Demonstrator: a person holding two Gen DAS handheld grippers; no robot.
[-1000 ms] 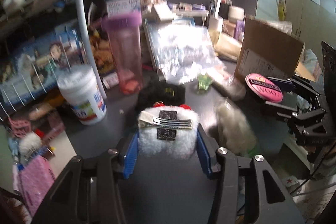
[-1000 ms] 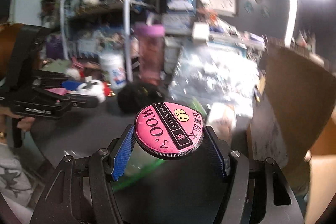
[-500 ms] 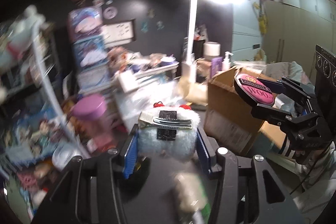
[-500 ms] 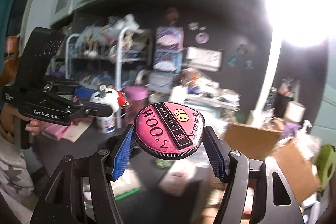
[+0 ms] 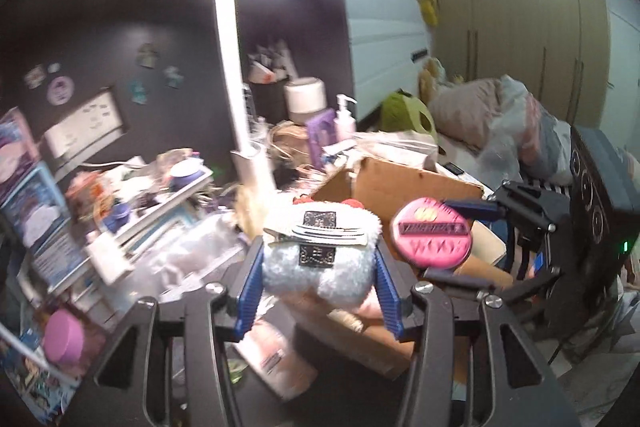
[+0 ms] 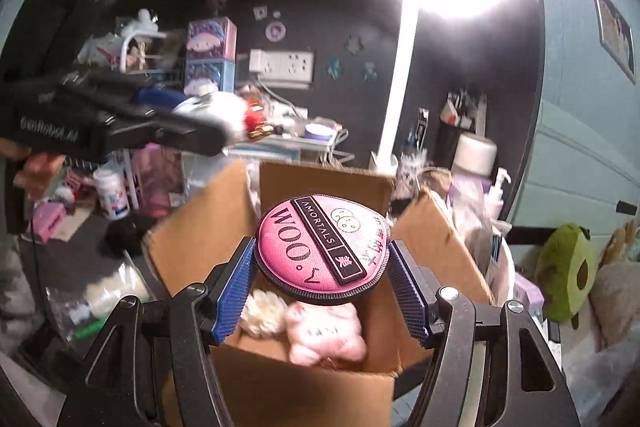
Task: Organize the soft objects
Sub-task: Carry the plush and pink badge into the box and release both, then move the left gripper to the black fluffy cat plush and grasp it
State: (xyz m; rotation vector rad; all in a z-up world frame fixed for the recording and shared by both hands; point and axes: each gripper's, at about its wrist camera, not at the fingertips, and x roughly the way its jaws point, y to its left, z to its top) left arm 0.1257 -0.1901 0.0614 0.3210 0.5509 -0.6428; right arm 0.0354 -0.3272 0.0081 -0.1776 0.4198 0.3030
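Left wrist view first: the left gripper was clamped on a fluffy white plush, a roundish, fuzzy thing with a metal hair clip across its front and a small black patch. The blue ribbed pads were pressed into the fur on both sides. Off to the right, the right gripper was pinching a round pink pad, flat like a disc, with a dark band across it. Both were held up over an open cardboard box with plain brown flaps. A white lamp post stood behind on the messy desk, with the bulb blown out bright.

Right wrist view: the right gripper was closed on the same round pink pad, a smooth disc with a stitched dark rim and "WOO" lettering, squeezed between the blue pads. Right below it sat the cardboard box, open, with a pink plush and a cream fuzzy ball lying inside, touching each other. At upper left, the left gripper, pretty blurred, held the white plush with a little red bit at its tip, up beyond the box's left flap.
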